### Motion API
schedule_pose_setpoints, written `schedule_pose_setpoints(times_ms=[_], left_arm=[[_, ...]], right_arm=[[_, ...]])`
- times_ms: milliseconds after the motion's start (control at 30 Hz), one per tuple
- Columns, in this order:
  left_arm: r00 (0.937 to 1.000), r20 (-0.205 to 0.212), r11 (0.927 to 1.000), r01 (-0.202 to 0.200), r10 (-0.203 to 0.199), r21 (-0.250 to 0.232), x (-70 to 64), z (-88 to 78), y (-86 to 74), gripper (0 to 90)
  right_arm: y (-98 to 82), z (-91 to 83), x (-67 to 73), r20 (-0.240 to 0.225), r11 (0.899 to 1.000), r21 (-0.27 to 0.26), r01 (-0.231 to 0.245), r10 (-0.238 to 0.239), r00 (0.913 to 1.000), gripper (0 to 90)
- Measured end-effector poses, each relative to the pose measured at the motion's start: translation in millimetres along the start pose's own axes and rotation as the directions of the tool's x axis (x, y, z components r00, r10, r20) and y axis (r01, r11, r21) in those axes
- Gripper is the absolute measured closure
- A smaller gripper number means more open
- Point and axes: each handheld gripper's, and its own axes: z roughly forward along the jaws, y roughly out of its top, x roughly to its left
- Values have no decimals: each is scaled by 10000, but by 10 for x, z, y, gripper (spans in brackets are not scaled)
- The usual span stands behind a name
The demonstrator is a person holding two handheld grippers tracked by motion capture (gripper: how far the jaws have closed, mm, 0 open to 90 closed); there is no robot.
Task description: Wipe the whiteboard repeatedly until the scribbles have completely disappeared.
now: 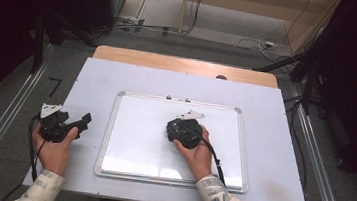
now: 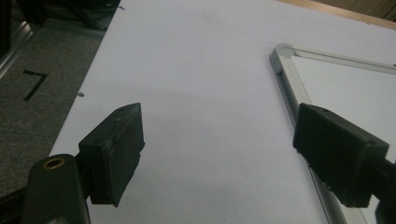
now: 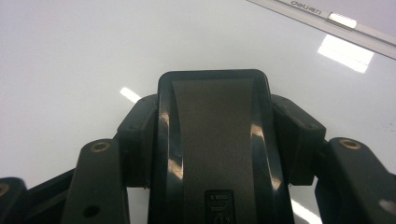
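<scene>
**Wiping the board: eraser pressed flat under our right hand**

Looking from above, we saw the table (image 1: 277, 191) with its pale cover, and on it the whiteboard (image 1: 137, 141), its long sides running left to right across our view. Our right gripper (image 1: 183, 131) stood over the board's middle, a little toward the far edge, pointing away from us. In the right gripper view its jaws were closed on a black eraser (image 3: 212, 140), the pads pressing its two long flanks, so the eraser's long axis ran straight out along the jaws toward the board's far frame (image 3: 308, 14). The eraser lay low over the white surface; whether its underside touched we could not tell.

Our left gripper (image 1: 71, 122) rested on the table cover just left of the board, its jaws wide apart and holding nothing, with the frame's near corner (image 2: 282, 51) ahead of its right-hand jaw.

We judged the right hand alone placed for the next stroke, since bare board lay on every side of the eraser.
</scene>
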Motion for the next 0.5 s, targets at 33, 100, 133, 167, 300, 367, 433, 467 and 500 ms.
schedule_pose_setpoints(times_ms=[33,100,133,167,300,367,433,467,500], left_arm=[[10000,2,10000,0,0,-1,0,0,0,172],[10000,1,10000,-2,2,-1,-1,0,0,172],[10000,-2,10000,-3,3,2,-1,0,-1,172],[10000,4,10000,-3,3,3,0,0,-1,172],[10000,1,10000,5,-5,-2,3,-2,-1,172],[10000,1,10000,8,-8,6,4,-2,-2,172],[10000,2,10000,8,-8,15,4,-2,-2,172],[10000,2,10000,-4,4,21,6,-3,-2,172],[10000,2,10000,-4,4,21,6,-3,-2,172]], right_arm=[[-1,1,-16,-5,10000,-27,-8,8,10000,385],[-2,-1,-49,59,10000,-12,-61,61,10000,385],[-1,-1,-68,63,10000,-23,-86,87,9999,386],[-2,-3,-90,137,10000,-11,-89,89,9999,385],[-3,-5,-148,199,9998,-17,-205,205,9996,385],[-6,-9,-200,269,9996,-25,-285,285,9992,386],[-8,-10,-222,306,9995,-32,-312,313,9990,385],[-9,-12,-232,317,9994,-24,-337,338,9989,386],[-9,-12,-232,317,9994,-24,-337,338,9989,386]])
